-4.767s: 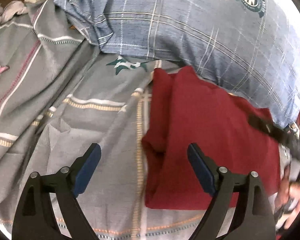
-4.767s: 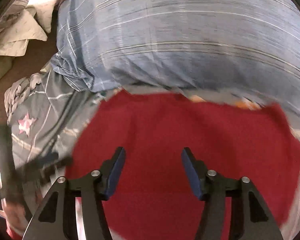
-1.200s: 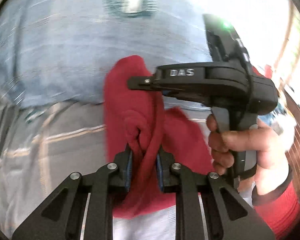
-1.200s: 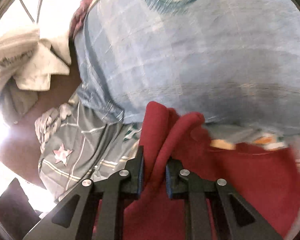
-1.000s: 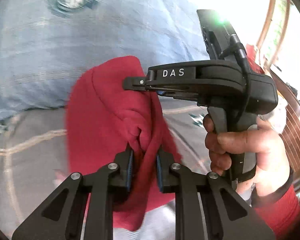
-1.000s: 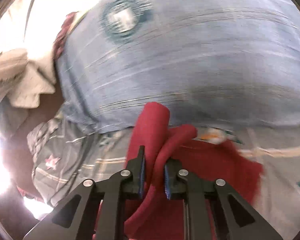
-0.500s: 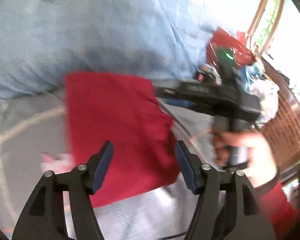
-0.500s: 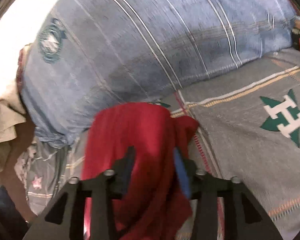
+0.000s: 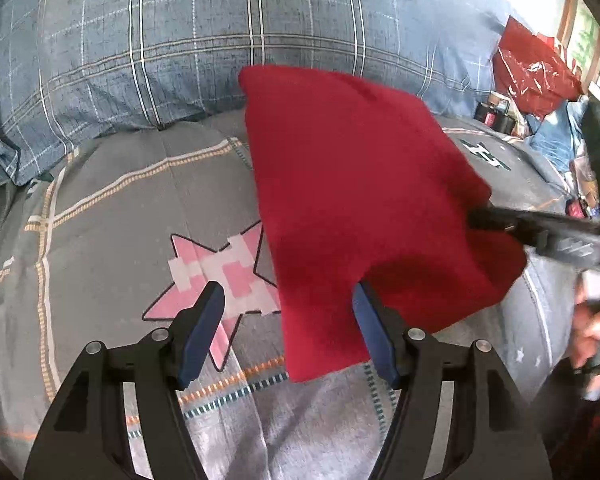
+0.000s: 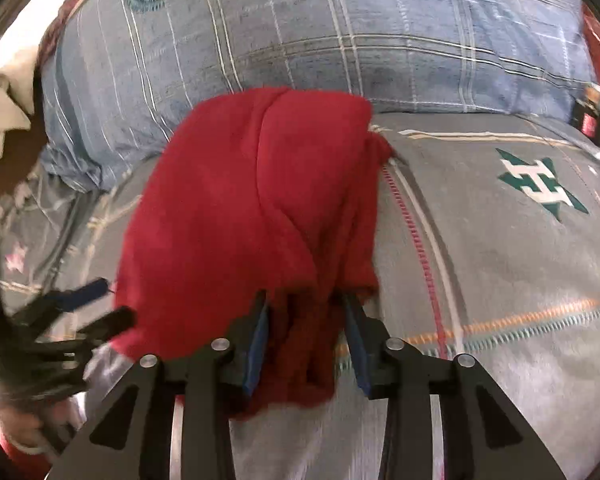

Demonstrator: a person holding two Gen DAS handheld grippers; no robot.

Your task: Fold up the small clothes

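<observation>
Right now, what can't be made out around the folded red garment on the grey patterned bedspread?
- Right gripper: jaws closing; the red garment bunches between them, contact unclear through blur.
- Garment's type: folds hide it in both views.
- Small items beside the red plastic bag: too small, left view.
- Left gripper: open.

Grey patterned bedspread [image 9: 112, 208], blue plaid pillow [image 9: 140, 40], red plastic bag [image 9: 534, 70].

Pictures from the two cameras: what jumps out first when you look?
The bright red cloth jumps out first, lying folded on the grey bedspread against the blue checked pillow. Next come the pink star printed left of it and the green star to its right.
</observation>
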